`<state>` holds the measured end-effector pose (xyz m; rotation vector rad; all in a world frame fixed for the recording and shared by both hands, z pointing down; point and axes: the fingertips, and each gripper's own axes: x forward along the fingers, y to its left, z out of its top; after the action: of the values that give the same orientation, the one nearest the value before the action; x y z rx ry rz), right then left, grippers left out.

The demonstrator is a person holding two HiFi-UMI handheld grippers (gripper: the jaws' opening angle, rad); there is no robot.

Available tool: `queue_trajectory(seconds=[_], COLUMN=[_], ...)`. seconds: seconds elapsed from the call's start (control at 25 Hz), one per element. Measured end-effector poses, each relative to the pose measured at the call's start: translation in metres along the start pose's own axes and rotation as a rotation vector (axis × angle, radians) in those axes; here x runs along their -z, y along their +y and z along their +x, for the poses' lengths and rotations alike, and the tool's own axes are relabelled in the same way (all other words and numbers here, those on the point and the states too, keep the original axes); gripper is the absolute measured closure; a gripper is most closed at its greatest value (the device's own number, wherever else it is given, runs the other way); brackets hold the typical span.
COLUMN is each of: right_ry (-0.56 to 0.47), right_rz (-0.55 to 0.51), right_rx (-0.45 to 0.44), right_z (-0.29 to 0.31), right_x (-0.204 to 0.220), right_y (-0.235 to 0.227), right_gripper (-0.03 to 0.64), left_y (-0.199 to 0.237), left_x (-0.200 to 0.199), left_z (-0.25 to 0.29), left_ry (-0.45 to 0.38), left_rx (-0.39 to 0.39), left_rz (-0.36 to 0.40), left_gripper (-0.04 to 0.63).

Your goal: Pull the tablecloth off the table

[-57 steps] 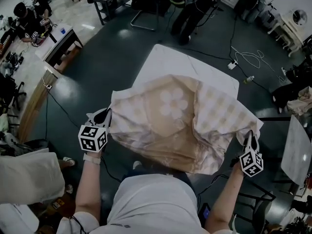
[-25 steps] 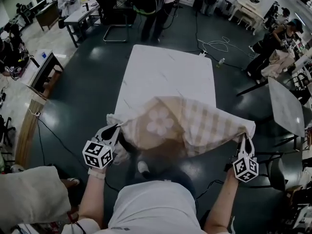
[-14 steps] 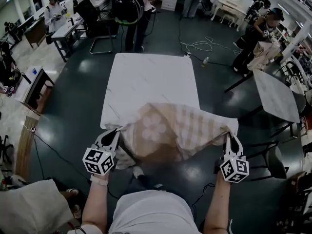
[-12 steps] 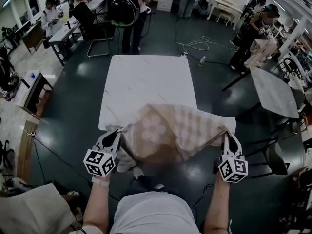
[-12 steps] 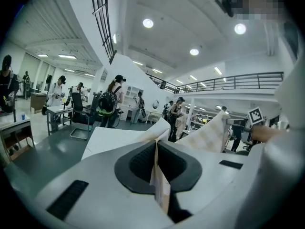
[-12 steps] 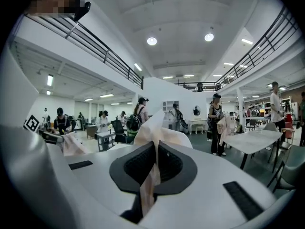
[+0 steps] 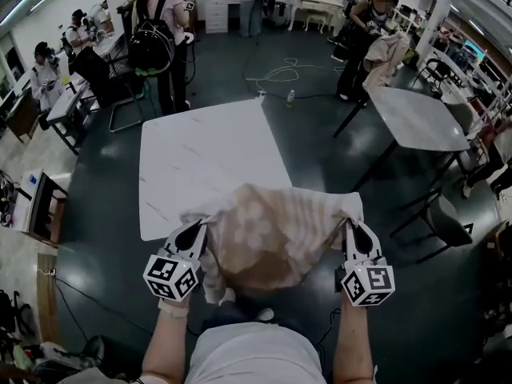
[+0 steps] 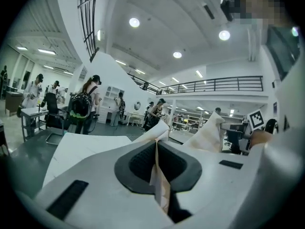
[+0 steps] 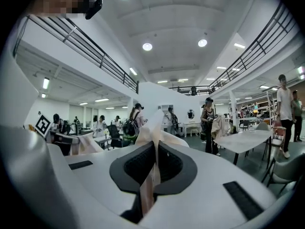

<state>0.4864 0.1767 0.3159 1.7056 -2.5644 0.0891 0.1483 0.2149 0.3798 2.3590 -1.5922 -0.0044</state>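
Observation:
The beige checked tablecloth (image 7: 272,230) with a pale flower print hangs bunched between my two grippers, in front of the near edge of the white table (image 7: 200,158). Its far edge overlaps the table's near right corner in the head view; whether it still touches the top I cannot tell. My left gripper (image 7: 196,229) is shut on the cloth's left corner, a fold of fabric (image 8: 159,185) pinched between its dark pads (image 8: 138,163). My right gripper (image 7: 352,226) is shut on the right corner, fabric (image 9: 151,128) sticking up out of the jaws.
A second white table (image 7: 412,118) and a dark chair (image 7: 444,218) stand to the right. People (image 7: 156,46) stand beyond the table, with cables (image 7: 276,74) on the dark floor. A low desk (image 7: 40,206) stands at the left.
Both grippers have drawn back from the table with the cloth. The cloth has slid toward me, baring nearly all of the white tabletop, and now sags in a narrower bundle.

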Motion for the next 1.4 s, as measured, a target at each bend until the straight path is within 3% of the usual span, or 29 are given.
queue_trajectory(seconds=[0.52, 1.04, 1.4], right_ry=[-0.034, -0.123, -0.143], right_rz=[0.014, -0.044, -0.102], right_rx=[0.227, 0.410, 0.511], right_z=[-0.054, -0.105, -0.124], right_x=[-0.004, -0.052, -0.069], right_y=[-0.013, -0.033, -0.047], right_gripper=[0.590, 0.589, 0.589], left_y=[-0.097, -0.185, -0.208], left_x=[-0.019, -0.076, -0.090], left_z=[0.087, 0.124, 0.136], left_ry=[0.043, -0.056, -0.069], left_rx=[0.338, 0.550, 0.614], left_rz=[0.082, 0.142, 0.156], left_gripper=[0.583, 0.583, 0.583])
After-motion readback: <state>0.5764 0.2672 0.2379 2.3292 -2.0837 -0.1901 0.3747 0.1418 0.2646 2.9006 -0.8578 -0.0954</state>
